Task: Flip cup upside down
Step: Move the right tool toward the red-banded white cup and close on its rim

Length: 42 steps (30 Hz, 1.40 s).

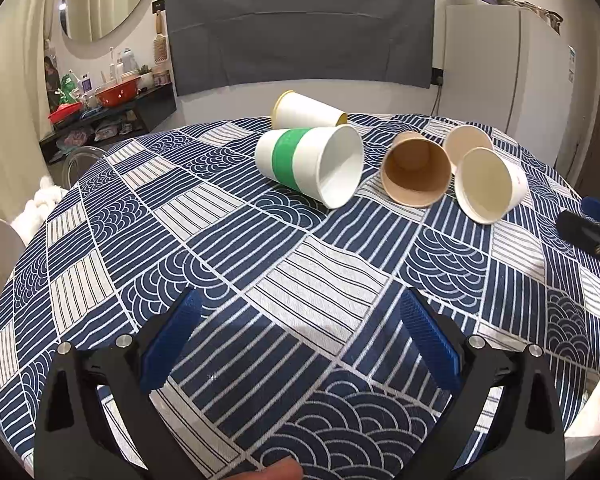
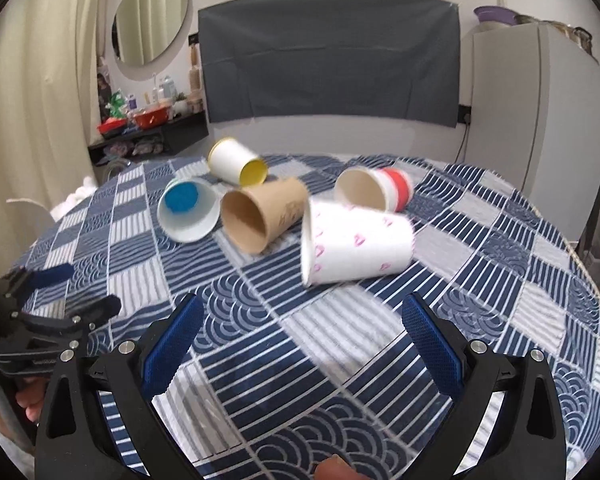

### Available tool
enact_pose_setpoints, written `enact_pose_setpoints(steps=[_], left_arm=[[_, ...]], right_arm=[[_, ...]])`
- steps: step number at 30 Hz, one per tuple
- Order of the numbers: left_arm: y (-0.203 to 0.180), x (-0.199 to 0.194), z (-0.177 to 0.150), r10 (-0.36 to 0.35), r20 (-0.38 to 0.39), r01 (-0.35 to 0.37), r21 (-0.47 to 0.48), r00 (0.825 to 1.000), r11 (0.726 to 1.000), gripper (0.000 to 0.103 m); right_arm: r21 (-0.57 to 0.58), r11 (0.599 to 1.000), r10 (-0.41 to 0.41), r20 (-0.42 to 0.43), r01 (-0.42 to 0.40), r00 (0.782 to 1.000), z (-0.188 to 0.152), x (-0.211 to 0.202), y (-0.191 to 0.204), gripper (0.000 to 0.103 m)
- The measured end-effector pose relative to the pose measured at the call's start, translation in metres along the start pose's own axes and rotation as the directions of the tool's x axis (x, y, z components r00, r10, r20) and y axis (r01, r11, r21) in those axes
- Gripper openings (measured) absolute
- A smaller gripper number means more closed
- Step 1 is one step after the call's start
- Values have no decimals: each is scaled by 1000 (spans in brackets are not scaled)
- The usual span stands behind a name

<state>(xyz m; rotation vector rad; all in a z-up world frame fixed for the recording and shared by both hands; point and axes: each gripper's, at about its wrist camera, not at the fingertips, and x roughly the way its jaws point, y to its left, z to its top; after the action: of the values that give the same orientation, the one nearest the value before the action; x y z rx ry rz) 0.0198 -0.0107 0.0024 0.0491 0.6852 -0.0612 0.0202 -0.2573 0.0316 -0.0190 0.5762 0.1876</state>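
Several paper cups lie on their sides on the patterned tablecloth. In the left wrist view a white cup with a green band (image 1: 308, 164), a white cup with a yellow rim (image 1: 306, 111), a brown cup (image 1: 416, 170) and two white cups (image 1: 490, 184) lie ahead. My left gripper (image 1: 298, 308) is open and empty, well short of them. In the right wrist view a white cup with pink marks (image 2: 356, 248) lies nearest, then the brown cup (image 2: 262, 212), a cup with a blue bottom (image 2: 188, 210), the yellow-rimmed cup (image 2: 238, 162) and a red-banded cup (image 2: 374, 189). My right gripper (image 2: 298, 308) is open and empty.
The round table (image 1: 100, 288) has a blue and white cloth. The right gripper's tip (image 1: 592, 228) shows at the right edge of the left view; the left gripper (image 2: 52, 312) at the left of the right view. A dark covered screen (image 1: 300, 28), a cluttered shelf (image 1: 108, 100) and a white fridge (image 1: 500, 68) stand behind.
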Motion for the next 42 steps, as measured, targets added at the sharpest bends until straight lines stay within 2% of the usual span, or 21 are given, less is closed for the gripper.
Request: enact_pose_setpoints(steps=[6,15,23,29,35,42], left_arm=[[4,5,18,-3,-20,3,0,1000,1000,97],[6,10,52,-62,-17,61,-22,998,998,97],[0,23,80,-56,-38,57,12,998,998,97],[-3,35,109,-87,-57,89,33,995,996,97],[-6,55,134,-75,-93,81,67,993,994,97],[-10,80,155,-62,-146,78,110,987,991,97]], right_arm=[[27,999,-23,29,22,999,23,-4,-17,95],[35,998,-52,26,51,998,58,7,-41,95],[-7,1000,3,-8,-4,1000,91,33,-45,95],[-63,995,64,-107,-71,992,118,71,-54,95],[-102,990,73,-220,-98,973,128,118,-69,95],[-167,975,96,-267,-144,959,130,154,-85,95]])
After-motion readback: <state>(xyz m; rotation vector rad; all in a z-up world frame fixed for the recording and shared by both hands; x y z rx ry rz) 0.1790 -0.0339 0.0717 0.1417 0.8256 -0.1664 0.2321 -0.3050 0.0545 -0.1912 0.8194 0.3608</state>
